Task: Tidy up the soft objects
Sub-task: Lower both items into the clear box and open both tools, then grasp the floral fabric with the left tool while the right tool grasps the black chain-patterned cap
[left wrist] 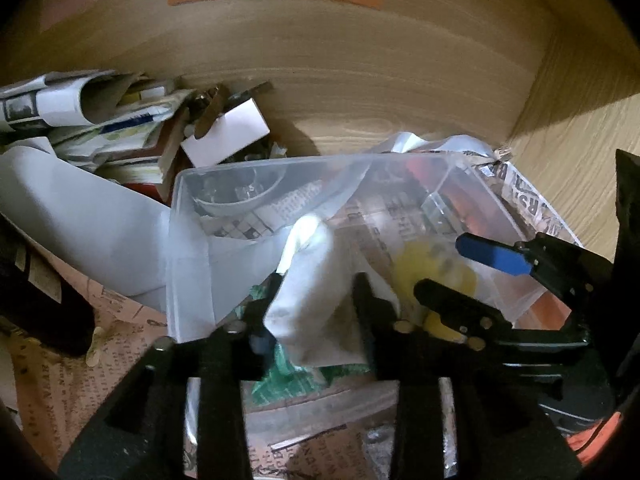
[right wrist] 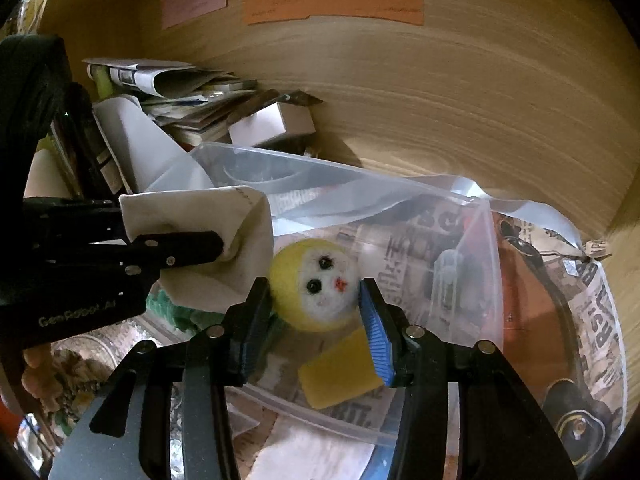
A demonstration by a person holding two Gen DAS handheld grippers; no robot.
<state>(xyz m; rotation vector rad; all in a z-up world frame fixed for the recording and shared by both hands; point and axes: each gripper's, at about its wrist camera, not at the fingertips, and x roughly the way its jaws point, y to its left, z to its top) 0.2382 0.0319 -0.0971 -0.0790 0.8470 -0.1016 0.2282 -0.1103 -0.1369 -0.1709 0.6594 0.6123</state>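
Observation:
My left gripper (left wrist: 316, 292) is shut on a white cloth (left wrist: 316, 284), holding it over the near edge of a clear plastic bin (left wrist: 188, 232). The cloth (right wrist: 200, 216) and the left gripper (right wrist: 216, 246) also show in the right wrist view. My right gripper (right wrist: 312, 300) has its blue-padded jaws apart around a yellow felt ball with a white face (right wrist: 314, 290), inside the bin (right wrist: 480, 280). I cannot tell whether the pads touch the ball. A yellow sponge piece (right wrist: 340, 372) lies below it. The right gripper (left wrist: 476, 276) shows in the left wrist view near a blurred yellow ball (left wrist: 424, 272).
A pile of papers, booklets and a small white box (left wrist: 224, 136) sits at the back left against the wooden wall (left wrist: 360, 72). Newspaper (right wrist: 600, 320) lines the surface. A green item (left wrist: 288, 380) lies under the cloth. A clear bowl (left wrist: 236, 196) is in the bin's far corner.

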